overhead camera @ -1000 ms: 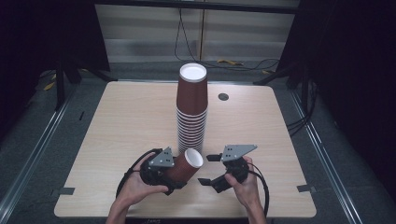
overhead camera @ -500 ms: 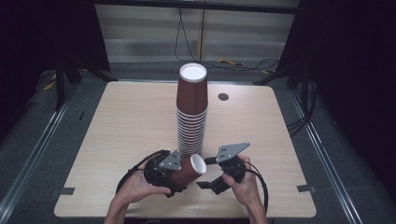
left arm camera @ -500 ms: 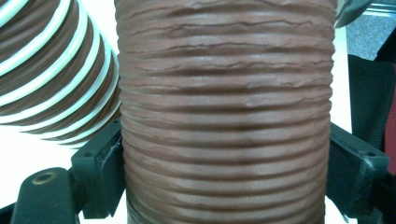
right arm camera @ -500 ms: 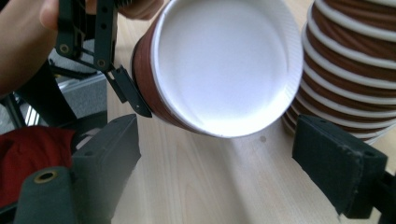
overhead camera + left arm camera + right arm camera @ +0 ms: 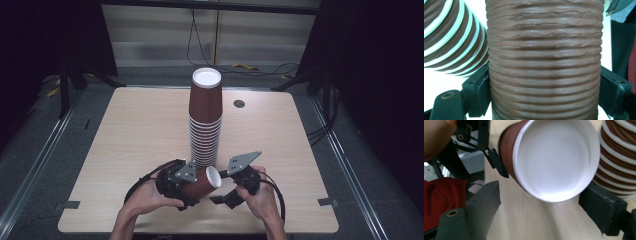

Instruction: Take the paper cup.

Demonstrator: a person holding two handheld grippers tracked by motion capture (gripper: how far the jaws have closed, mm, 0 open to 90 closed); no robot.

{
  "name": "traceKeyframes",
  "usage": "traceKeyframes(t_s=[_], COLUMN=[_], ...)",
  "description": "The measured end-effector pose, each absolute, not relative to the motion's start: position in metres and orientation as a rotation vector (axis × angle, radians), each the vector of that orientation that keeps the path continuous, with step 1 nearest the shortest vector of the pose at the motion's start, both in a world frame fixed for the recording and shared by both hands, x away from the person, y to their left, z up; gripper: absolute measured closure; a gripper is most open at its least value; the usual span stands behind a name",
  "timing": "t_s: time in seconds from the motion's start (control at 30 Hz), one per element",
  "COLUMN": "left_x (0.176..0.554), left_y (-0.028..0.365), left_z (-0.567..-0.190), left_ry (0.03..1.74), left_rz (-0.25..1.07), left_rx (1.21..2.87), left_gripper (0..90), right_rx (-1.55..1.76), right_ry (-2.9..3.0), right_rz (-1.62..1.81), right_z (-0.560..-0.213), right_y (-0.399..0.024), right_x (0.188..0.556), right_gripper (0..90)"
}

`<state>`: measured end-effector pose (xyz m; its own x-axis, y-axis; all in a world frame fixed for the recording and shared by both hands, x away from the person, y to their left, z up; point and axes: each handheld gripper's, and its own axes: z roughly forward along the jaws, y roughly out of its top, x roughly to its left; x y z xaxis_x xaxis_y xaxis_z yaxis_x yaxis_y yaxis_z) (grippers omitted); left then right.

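A tall stack of brown paper cups (image 5: 205, 120) stands upside down mid-table. My left gripper (image 5: 186, 184) is shut on a single brown cup (image 5: 202, 182) lying sideways, its white mouth facing right. In the left gripper view the ribbed cup (image 5: 544, 62) sits between both jaws, with the stack (image 5: 451, 37) at upper left. My right gripper (image 5: 227, 192) is open just right of the cup's mouth. In the right gripper view the cup's white inside (image 5: 554, 157) hangs above the open gripper (image 5: 541, 205), its rim close to both jaws; the stack (image 5: 616, 152) is at right.
The wooden table (image 5: 135, 130) has a small round grommet (image 5: 239, 103) at the back right. Black cables loop from both grippers near the front edge. Both hands rest close to that edge. A dark floor with rails surrounds the table.
The left gripper has drawn the single cup away from the stack's foot, toward the front edge. The right gripper has moved left, up to the cup's mouth.
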<state>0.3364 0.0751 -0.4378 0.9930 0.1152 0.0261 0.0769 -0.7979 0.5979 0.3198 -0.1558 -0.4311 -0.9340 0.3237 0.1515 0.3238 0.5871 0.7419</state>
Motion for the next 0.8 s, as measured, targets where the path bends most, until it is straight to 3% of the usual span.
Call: traceKeyframes(t_s=[0.8], left_x=[0.328], left_y=[0.055], left_z=[-0.432], left_ry=[-0.012], left_rz=[0.131], left_rx=[2.621], left_gripper=[15.0], right_rx=[-0.478], right_ry=[-2.829], right_rz=[-1.166], right_z=[-0.427], right_y=[-0.135], right_x=[0.329], right_gripper=[16.1])
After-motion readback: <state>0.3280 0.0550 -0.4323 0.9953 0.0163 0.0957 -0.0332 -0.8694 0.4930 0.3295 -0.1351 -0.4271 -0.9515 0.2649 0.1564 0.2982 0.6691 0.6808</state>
